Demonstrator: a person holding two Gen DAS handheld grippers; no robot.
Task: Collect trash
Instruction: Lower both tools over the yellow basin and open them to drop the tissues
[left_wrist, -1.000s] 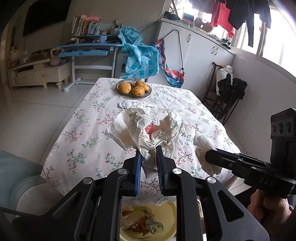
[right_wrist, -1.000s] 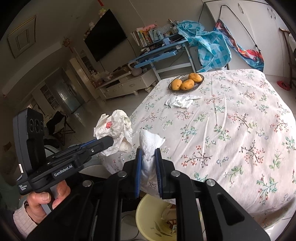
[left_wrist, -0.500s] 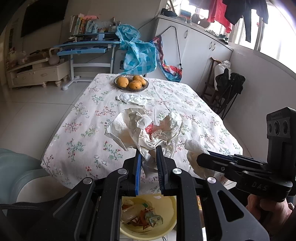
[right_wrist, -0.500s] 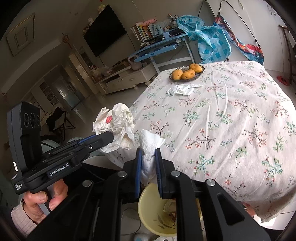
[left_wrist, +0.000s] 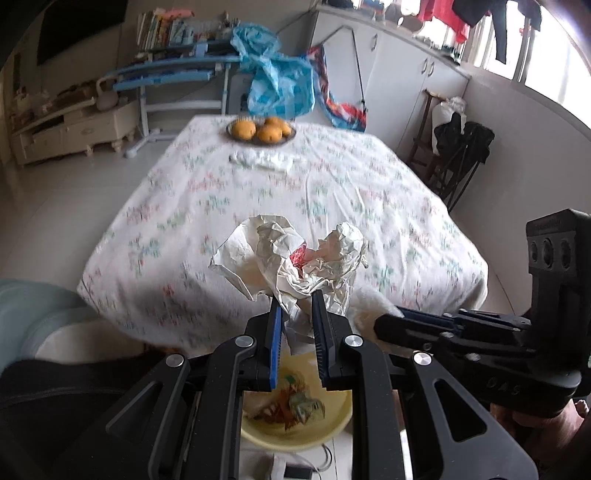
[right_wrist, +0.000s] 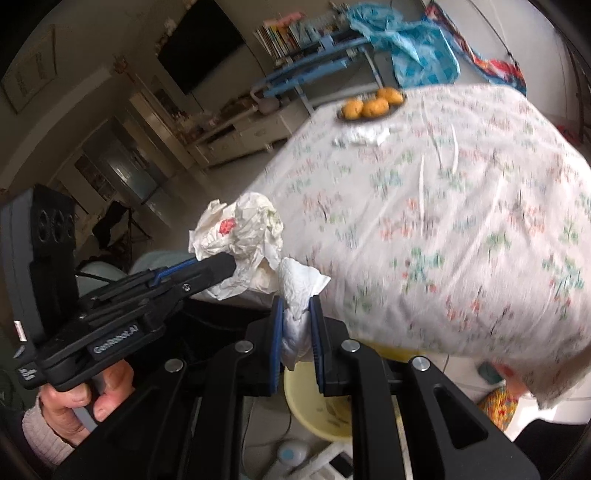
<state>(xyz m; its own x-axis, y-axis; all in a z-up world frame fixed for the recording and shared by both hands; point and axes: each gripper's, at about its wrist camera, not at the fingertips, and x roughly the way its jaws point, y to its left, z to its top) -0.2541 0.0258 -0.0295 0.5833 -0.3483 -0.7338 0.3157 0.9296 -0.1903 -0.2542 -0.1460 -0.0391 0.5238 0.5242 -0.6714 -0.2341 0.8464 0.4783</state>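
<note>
Now: left claw (left_wrist: 296, 308) pinching crumpled white wrapper (left_wrist: 291, 254) w/ red print; right claw (right_wrist: 296, 314) clamped on wadded tissue (right_wrist: 297, 286).

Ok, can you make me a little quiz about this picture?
1. True or false: the left gripper is shut on a crumpled wrapper.
2. What does the right gripper hold? A spoon, B tissue, C orange.
3. What colour is the bin under the jaws?

Key: 1 true; 2 B; 3 yellow.
</note>
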